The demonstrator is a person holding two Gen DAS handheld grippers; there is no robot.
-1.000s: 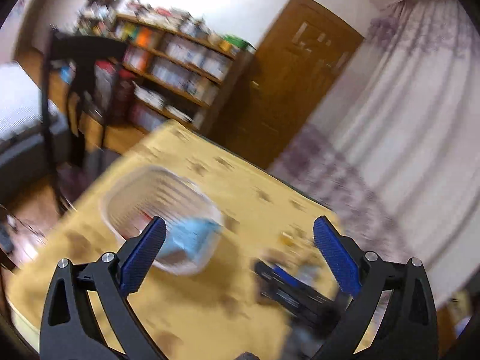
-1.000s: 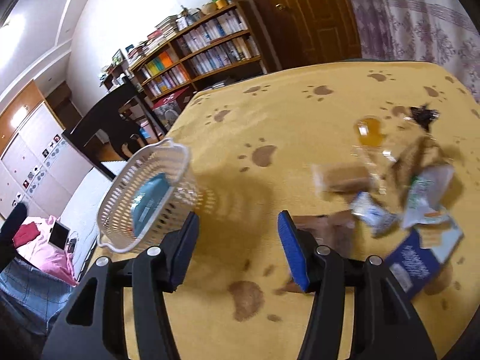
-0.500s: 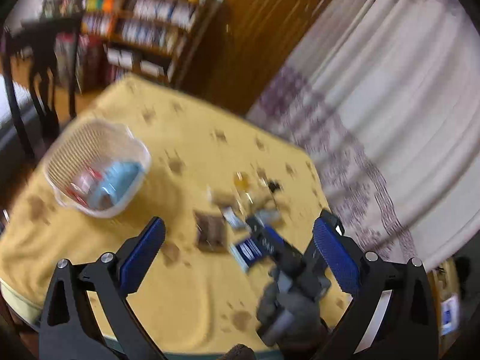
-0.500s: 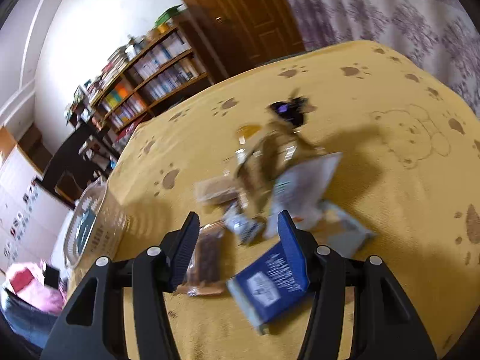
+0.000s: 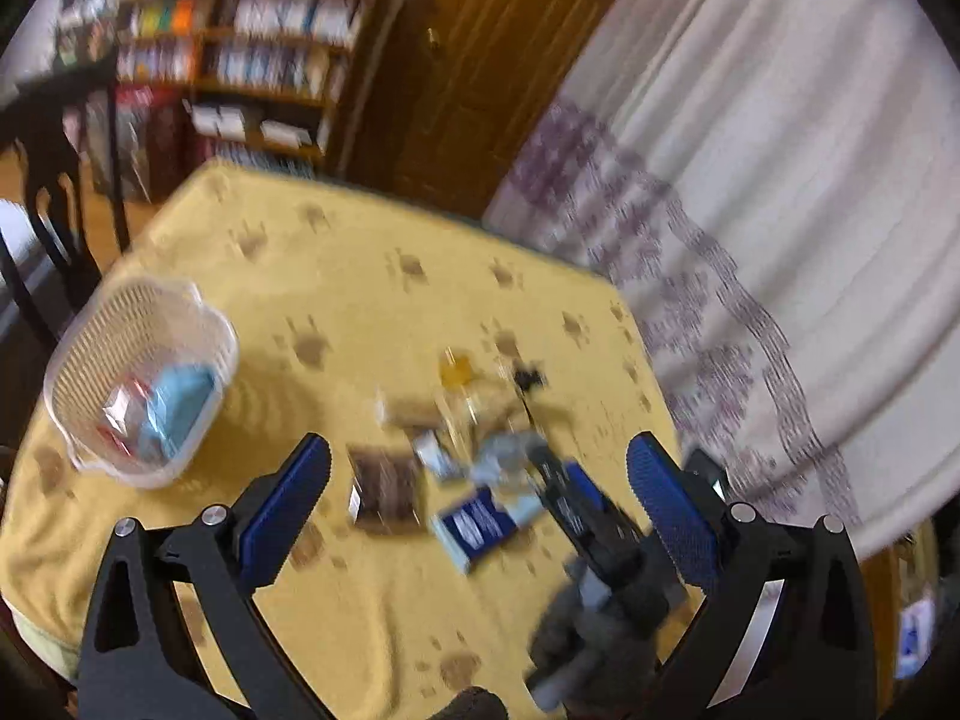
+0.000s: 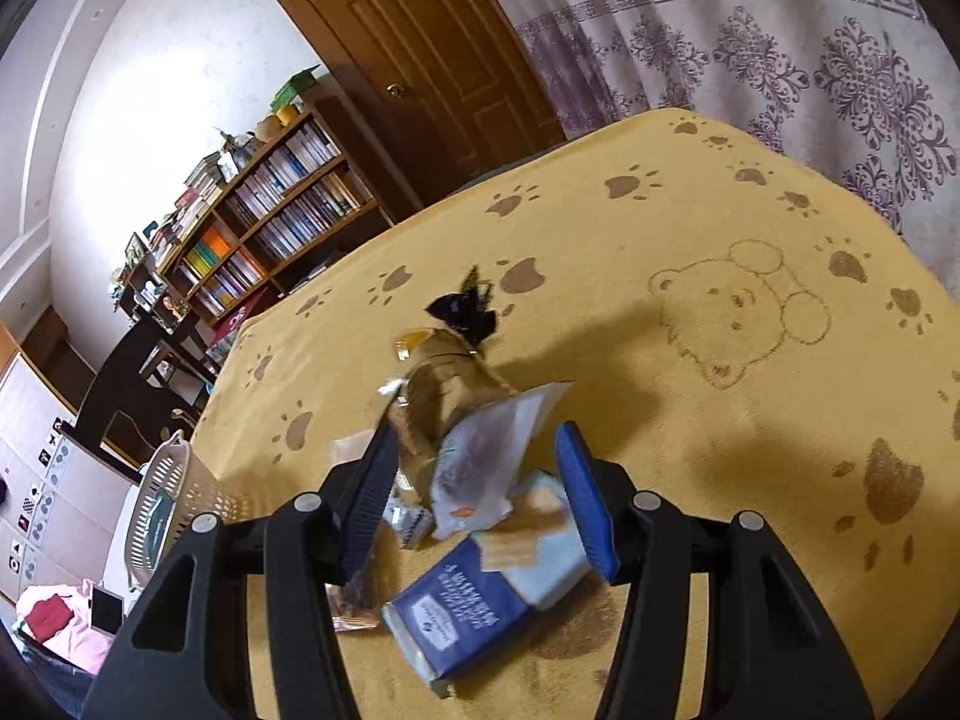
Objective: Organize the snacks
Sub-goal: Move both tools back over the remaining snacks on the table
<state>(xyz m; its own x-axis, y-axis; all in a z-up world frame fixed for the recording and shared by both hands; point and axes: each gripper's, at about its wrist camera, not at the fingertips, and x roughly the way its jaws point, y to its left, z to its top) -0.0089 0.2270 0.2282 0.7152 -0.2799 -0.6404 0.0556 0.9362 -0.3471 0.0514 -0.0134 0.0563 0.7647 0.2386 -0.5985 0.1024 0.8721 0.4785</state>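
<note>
A pile of snack packets lies on the yellow paw-print tablecloth point(image 6: 690, 228). A dark blue packet point(image 6: 462, 606) lies nearest, with a pale grey pouch point(image 6: 486, 456) and a brown packet point(image 6: 450, 390) behind it and a black wrapper point(image 6: 465, 309) farthest. My right gripper point(image 6: 480, 498) hangs open just above the pile, its jaws on either side of the grey pouch. A white slotted basket point(image 5: 141, 381) at the table's left holds a light blue packet point(image 5: 180, 408) and a red one. My left gripper point(image 5: 474, 492) is open, high above the table, looking down on the pile and on the right gripper point(image 5: 576, 510).
A dark brown chocolate-like packet point(image 5: 384, 489) lies left of the pile. A bookshelf point(image 6: 270, 228), a dark chair point(image 5: 54, 138) and a brown door point(image 6: 420, 54) stand beyond the table. A patterned curtain point(image 6: 810, 60) hangs along the table's right side.
My right gripper swung from the basket side to the snack pile and came down close over it. My left gripper rose and drew back from the basket, which now sits far left.
</note>
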